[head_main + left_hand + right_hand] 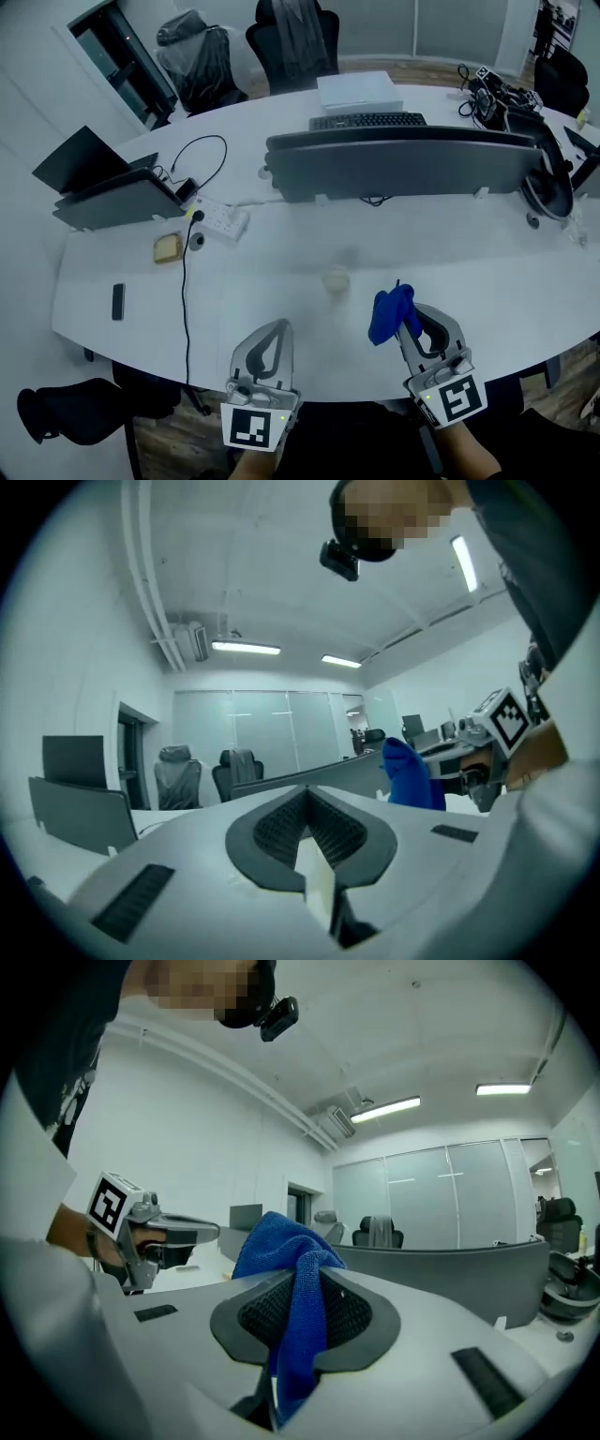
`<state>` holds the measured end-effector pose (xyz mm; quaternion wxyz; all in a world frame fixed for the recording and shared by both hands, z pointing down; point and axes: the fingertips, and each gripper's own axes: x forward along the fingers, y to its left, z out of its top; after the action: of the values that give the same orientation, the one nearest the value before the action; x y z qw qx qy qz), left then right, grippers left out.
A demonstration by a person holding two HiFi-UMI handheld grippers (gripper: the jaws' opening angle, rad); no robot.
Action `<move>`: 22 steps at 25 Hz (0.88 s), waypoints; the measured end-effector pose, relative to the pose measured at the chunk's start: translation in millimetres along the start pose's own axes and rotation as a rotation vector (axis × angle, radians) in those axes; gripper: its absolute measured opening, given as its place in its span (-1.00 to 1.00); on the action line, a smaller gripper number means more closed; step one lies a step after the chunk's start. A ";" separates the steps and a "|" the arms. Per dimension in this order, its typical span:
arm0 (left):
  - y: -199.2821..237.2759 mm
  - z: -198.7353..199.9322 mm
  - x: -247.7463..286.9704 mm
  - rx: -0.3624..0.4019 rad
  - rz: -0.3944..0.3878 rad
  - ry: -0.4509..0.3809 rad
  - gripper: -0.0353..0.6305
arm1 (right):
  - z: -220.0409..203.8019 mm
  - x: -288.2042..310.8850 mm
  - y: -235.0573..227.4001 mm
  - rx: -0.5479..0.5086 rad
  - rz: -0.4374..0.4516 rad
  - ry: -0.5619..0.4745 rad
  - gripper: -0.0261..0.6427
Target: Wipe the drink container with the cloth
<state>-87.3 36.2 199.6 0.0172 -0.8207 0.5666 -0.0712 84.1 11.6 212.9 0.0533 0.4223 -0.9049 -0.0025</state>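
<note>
The right gripper (412, 319) pinched the cloth (389, 314), which bunched out past its jaw tips. The left gripper (274, 333) was pressed shut, empty. The blurred container (336, 279) stood ahead, between both.

Blue cloth (391, 314), white table (281, 291), black-and-white marker cube (255, 427)

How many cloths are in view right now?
1: the blue cloth, clamped in the right gripper and held over the near side of the table. Another could lie hidden behind the monitor.
</note>
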 end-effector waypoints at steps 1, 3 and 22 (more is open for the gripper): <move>3.9 10.5 -4.5 0.005 0.027 -0.024 -0.88 | 7.9 -3.8 -0.8 -0.010 -0.011 -0.018 -0.78; 7.3 28.1 -12.3 0.020 0.066 -0.077 -0.88 | 20.6 -12.3 -7.1 -0.030 -0.040 -0.057 -0.78; -8.9 67.7 -29.4 0.064 0.094 -0.200 -0.88 | 73.9 -39.0 2.7 -0.051 -0.058 -0.203 -0.78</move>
<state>-80.1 63.2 130.7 0.1033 -0.7952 0.5974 -0.0061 99.6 40.2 135.9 -0.0281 0.4444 -0.8927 -0.0700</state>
